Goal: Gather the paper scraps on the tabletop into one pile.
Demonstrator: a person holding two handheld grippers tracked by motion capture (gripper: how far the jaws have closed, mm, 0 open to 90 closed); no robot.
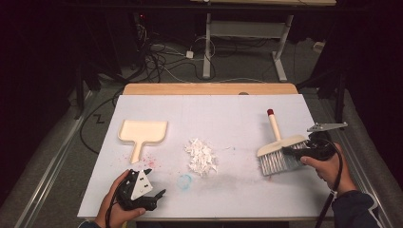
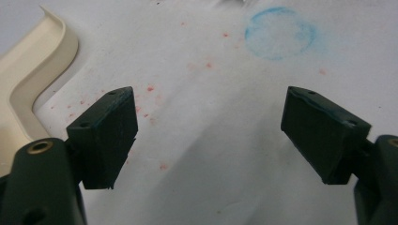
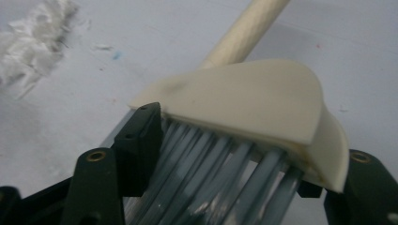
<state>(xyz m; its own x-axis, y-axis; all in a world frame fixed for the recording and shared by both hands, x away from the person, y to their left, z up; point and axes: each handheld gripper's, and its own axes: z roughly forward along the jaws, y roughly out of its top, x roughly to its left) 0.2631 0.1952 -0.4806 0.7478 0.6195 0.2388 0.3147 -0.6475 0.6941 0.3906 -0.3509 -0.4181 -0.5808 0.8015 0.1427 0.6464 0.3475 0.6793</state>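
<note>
Sweeping not begun: paper scraps unswept, dustpan untouched, left hand-held gripper wide, right hand-held gripper straddling brush (grip unsettled, I cannot tell).

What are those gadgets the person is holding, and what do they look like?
They are hand-held grippers. The left gripper is black with a pale grey three-cornered plate on top; its two jaws end in dark, blocky pads. The right gripper is also black, with a grey plate raised above it and a black cable trailing past the wrist. A dark blue sleeve covers the right forearm.
</note>
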